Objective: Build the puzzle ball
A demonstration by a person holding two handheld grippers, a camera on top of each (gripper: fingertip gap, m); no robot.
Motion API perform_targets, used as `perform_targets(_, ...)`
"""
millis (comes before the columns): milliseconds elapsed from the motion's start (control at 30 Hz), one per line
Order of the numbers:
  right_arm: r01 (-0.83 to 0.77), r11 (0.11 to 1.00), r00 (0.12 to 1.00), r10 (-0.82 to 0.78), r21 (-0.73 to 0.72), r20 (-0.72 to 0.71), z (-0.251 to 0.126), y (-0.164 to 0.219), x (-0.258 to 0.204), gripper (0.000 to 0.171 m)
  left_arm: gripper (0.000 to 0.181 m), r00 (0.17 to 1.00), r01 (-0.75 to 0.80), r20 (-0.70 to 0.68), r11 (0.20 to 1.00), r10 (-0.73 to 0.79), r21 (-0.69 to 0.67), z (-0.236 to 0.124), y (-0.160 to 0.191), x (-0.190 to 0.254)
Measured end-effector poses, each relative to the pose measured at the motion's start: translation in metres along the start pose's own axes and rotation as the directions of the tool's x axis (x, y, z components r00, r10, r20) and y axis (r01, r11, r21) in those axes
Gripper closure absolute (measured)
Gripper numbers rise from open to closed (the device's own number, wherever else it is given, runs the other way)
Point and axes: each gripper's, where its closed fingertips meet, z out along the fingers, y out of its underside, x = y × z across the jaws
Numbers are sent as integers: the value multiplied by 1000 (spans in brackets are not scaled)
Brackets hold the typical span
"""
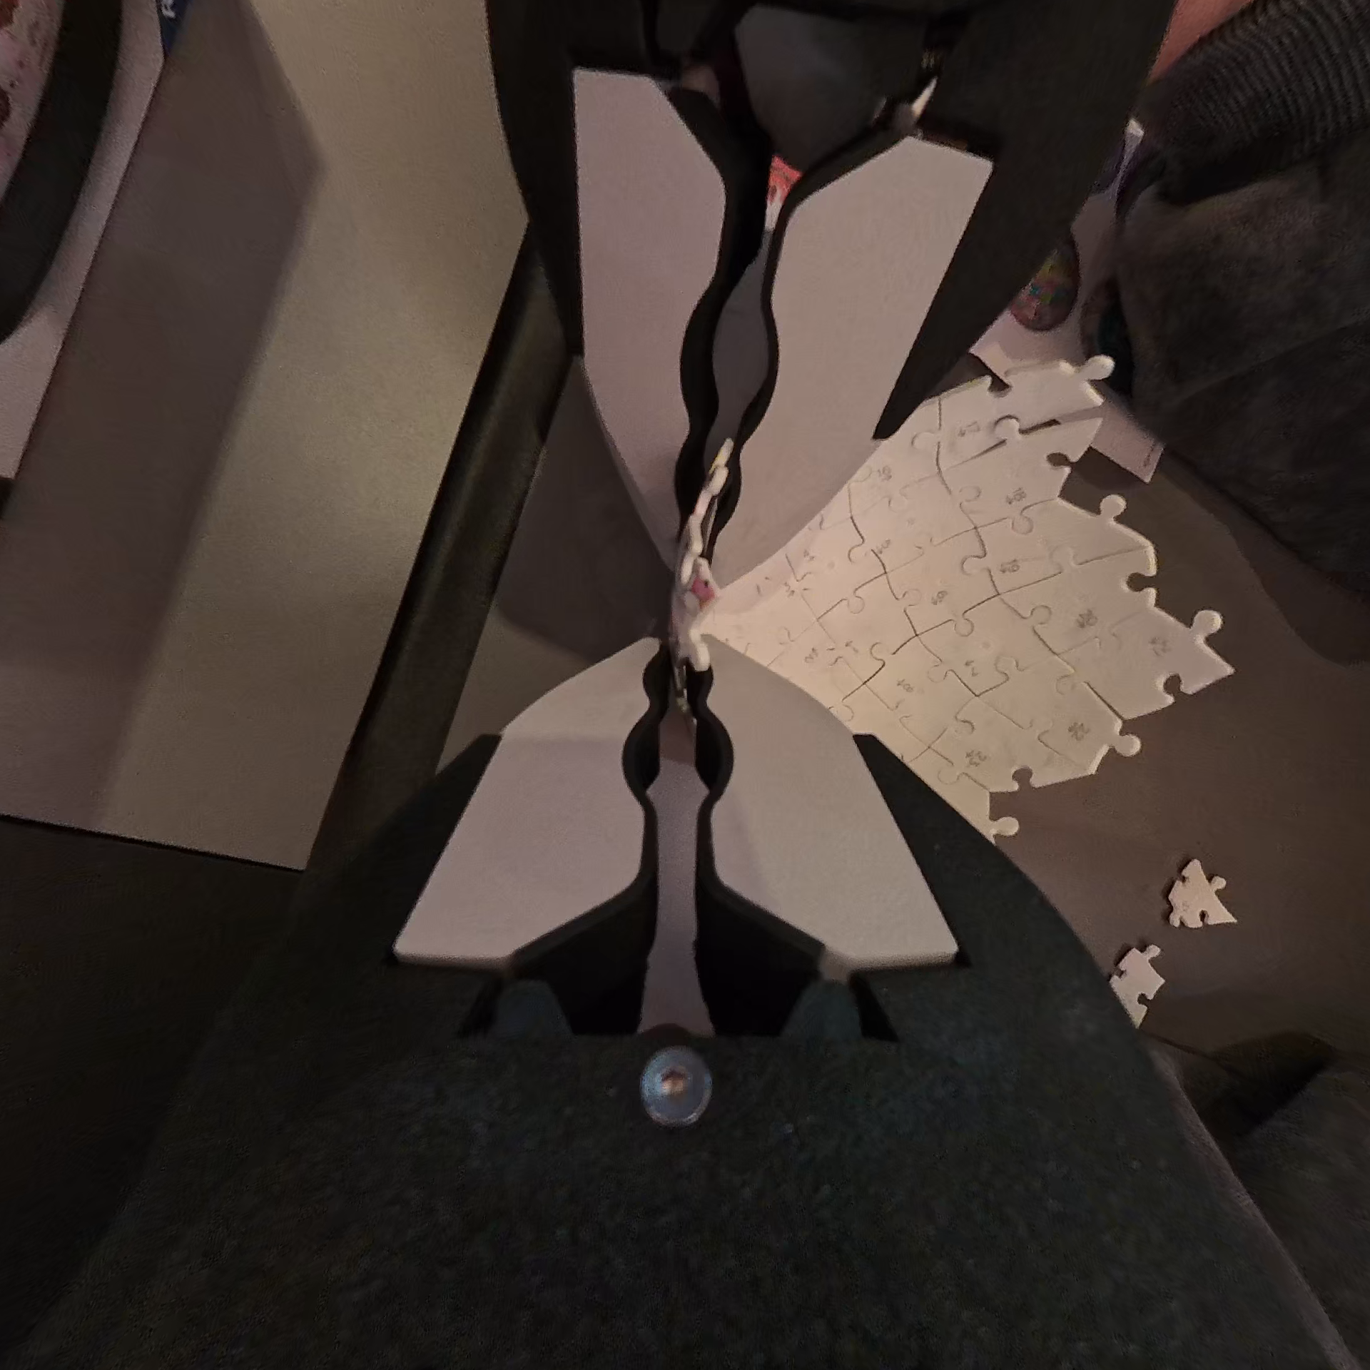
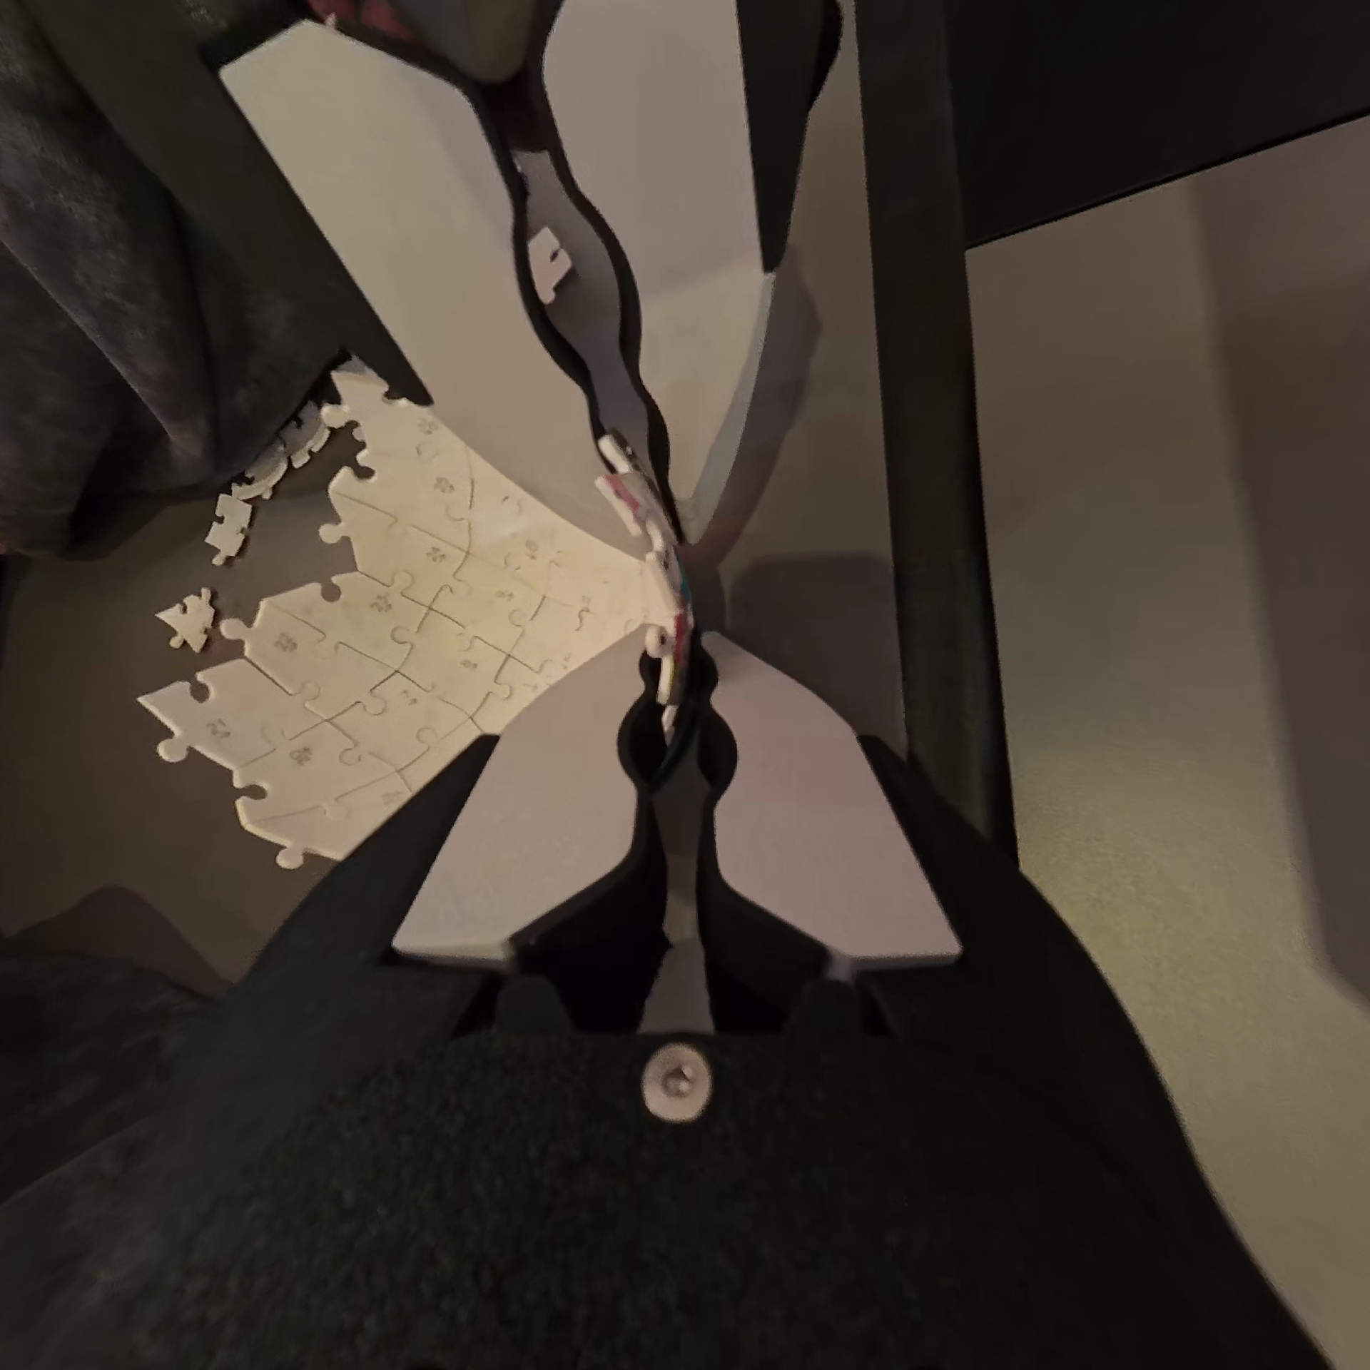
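Both grippers were meeting tip to tip on the same curved puzzle ball section (image 1: 986,615), so each camera saw the other one head-on. The left gripper (image 1: 678,671) had its jaws pressed nearly together, pinching the section's near rim, and the right gripper (image 2: 678,671) was doing the same from the opposite side, jaws clamped on that rim.

The section was edge-on at the jaws and fanned away from them, right of the left gripper's jaws and left of the right gripper's. Its pale inner face was toward both cameras, with the printed side only peeking out as coloured slivers at the pinch. The far edge was ragged with knobs and sockets. No clear long axis, it just spread like a fan from the pinch point.

Two loose puzzle pieces (image 1: 1193,904) lay on the dark worktop (image 1: 1075,889) beyond that ragged edge. A grey sleeve (image 2: 96,282) sat past the section's far end. On the other side of each set of jaws ran a dark frame bar (image 2: 934,519) with pale floor behind it.
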Motion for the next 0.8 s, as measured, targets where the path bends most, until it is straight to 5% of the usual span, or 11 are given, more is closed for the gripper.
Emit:
perform_targets(567, 6, 997, 998, -12, -79, -65, 5, 2, 3, 166, 178, 999, 39, -29, 999, -40, -24, 4, 7, 0)
perform_targets(800, 30, 999, 992, -31, -14, -120, -24, -5, -1, 160, 178, 997, 59, -39, 998, -60, -29, 4, 8, 0)
